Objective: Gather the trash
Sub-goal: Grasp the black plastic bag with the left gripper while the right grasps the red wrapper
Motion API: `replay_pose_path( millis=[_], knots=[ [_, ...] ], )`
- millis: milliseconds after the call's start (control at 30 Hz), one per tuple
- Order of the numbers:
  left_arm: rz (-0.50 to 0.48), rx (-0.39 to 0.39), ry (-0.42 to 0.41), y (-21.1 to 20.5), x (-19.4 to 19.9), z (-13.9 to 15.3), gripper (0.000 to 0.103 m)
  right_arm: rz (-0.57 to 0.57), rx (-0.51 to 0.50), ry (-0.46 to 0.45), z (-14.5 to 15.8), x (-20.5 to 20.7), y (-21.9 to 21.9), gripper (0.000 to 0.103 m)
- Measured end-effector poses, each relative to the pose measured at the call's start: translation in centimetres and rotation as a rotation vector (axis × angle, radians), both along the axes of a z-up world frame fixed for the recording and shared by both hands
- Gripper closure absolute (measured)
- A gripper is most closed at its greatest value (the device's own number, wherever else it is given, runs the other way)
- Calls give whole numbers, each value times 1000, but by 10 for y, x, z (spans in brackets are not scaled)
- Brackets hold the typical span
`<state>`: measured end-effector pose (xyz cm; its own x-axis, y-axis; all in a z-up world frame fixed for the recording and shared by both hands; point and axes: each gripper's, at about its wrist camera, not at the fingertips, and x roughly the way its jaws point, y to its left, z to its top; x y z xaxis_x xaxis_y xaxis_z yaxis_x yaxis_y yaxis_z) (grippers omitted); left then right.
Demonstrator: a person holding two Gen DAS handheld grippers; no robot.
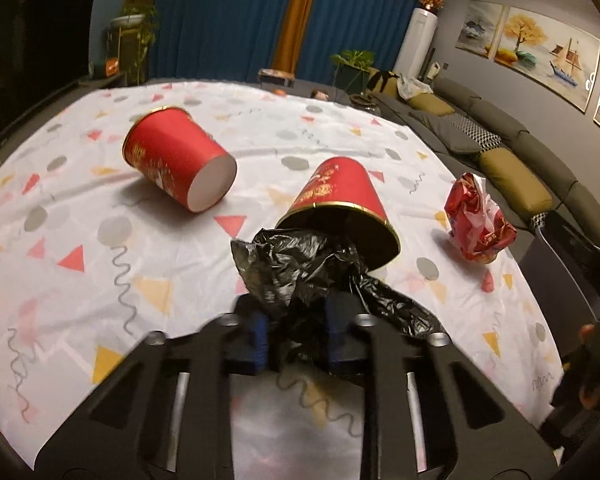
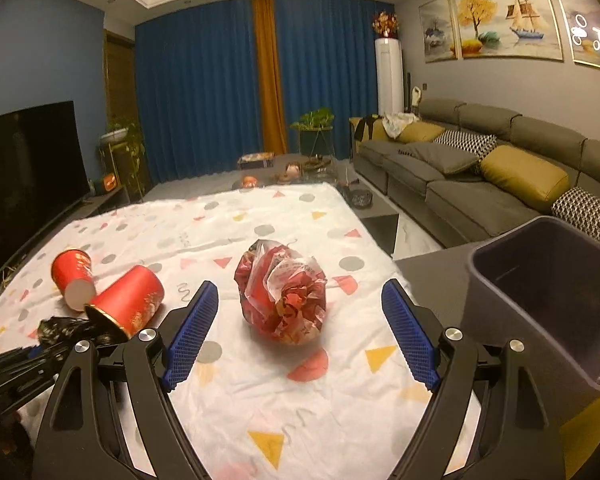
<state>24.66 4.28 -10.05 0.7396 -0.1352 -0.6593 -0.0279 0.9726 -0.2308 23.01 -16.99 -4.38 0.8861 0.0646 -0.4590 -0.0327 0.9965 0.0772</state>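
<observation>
My left gripper [image 1: 298,328] is shut on a crumpled black plastic bag [image 1: 296,268], held just above the patterned tablecloth [image 1: 100,264]. The bag's far end touches the mouth of a tipped red paper cup [image 1: 340,204]. A second red cup [image 1: 176,158] lies on its side further left. A crumpled red and clear wrapper [image 1: 478,222] lies at the right. In the right wrist view my right gripper [image 2: 300,328] is open and empty, its blue pads [image 2: 192,336] on either side of the wrapper [image 2: 284,298] and a little short of it. Both cups [image 2: 128,300] and the bag [image 2: 64,330] show at the left.
A dark grey bin [image 2: 548,300] stands open off the table's right edge. A grey sofa [image 2: 480,168] with cushions runs along the right wall. A TV [image 2: 28,176] is at the left, a low table with items [image 2: 292,172] beyond the far edge.
</observation>
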Motion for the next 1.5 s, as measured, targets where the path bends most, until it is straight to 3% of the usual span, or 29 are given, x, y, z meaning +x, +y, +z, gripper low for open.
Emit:
replay_pose_path(
  millis=[133,300,467,833,1067,1167,1233,1400,1500],
  knots=[
    [-19,6,-16,0,-5,3,101,0,-6,34,-9,18,5,21],
    [-54,40,-119,-6,-23,24,102,-4,-18,50,-14,33,12,21],
    [-65,0,-163,1,-31,37,102,4,-54,61,-17,46,23,21],
    [9,-86,-234,31,-41,50,102,12,-63,119,-30,71,29,22],
    [29,-83,-268,33,-47,56,102,39,-47,171,-37,83,30,31],
    [37,-87,-260,34,-45,55,102,47,-34,198,-41,89,28,42],
    [42,-89,-254,34,-44,54,102,43,-28,204,-43,89,27,54],
    [46,-85,-244,33,-42,51,102,61,-29,178,-41,81,28,73],
    [48,-86,-239,33,-41,50,102,70,-29,161,-37,71,28,77]
  ],
)
